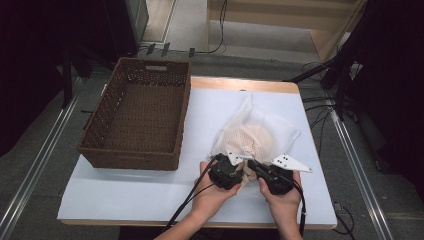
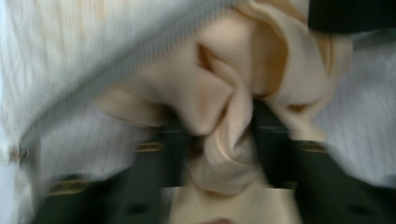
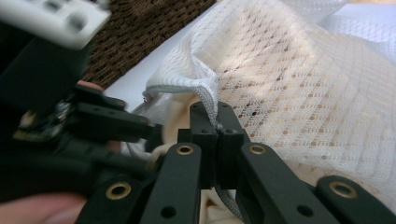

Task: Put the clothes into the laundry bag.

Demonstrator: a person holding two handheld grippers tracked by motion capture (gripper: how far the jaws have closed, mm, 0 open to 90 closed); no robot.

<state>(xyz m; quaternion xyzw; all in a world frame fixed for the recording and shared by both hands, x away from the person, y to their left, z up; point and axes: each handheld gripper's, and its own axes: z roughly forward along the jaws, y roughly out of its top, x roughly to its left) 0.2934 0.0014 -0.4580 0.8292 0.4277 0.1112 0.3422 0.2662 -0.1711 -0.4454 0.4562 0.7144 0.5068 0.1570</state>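
Where the two grippers meet at the near middle of the table [image 1: 150, 200], a white mesh bag [image 1: 260, 127] lies with its open end toward the person, well to the right of a brown wicker basket [image 1: 137, 112] standing on the table's left half. Seen from the high view, the left gripper [image 1: 235, 170] and right gripper [image 1: 257, 170] sit just beside each other at the bag's near edge, each carried in a hand, the left hand [image 1: 212, 192] and the right hand [image 1: 280, 197] entering from below. Along the right gripper [image 3: 218, 123] in its own view, the jaws are pressed together on the bag's zipper edge [image 3: 205, 91], which rises out of the pinch and folds over to the left; the mesh bag [image 3: 299, 79] spreads beyond, with cream fabric showing faintly through it. Viewed along the left gripper [image 2: 224, 135], a bunched fold of cream cloth [image 2: 224, 116] lies between the two jaws, which stand close on either side of it and appear to squeeze it, though the picture is blurred. A grey zipper band [image 2: 135, 65] of the bag crosses that view diagonally above the cloth.
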